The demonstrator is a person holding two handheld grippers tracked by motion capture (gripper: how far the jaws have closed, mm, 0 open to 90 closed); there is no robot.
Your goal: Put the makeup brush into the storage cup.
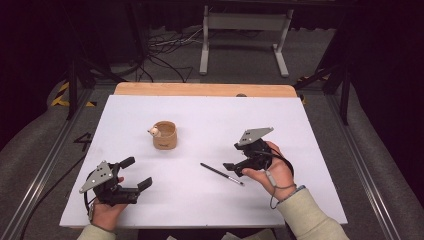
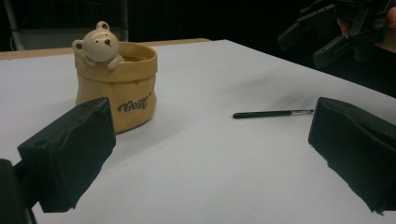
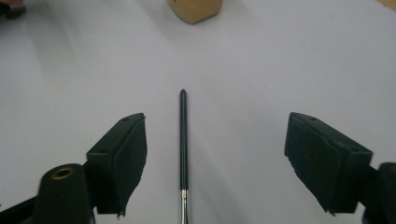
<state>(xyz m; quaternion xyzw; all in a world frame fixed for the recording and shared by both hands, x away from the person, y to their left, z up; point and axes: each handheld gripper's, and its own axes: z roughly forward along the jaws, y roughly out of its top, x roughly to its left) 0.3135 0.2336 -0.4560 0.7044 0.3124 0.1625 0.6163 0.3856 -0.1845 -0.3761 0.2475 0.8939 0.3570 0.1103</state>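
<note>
High view: white table (image 1: 200,205) lies mostly bare around my grippers. Near its middle, the tan pot (image 1: 164,135) reads "Best". My right gripper (image 1: 235,159) hovers released over the black brush (image 1: 221,173), jaws either side, not touching. My left gripper (image 1: 134,175) rests open near the front edge.

You get an evenly lit white surface (image 1: 200,200) under soft overhead light against a dark room, with faint shadows, mild grain, and near jaws blurred in both gripper views.
</note>
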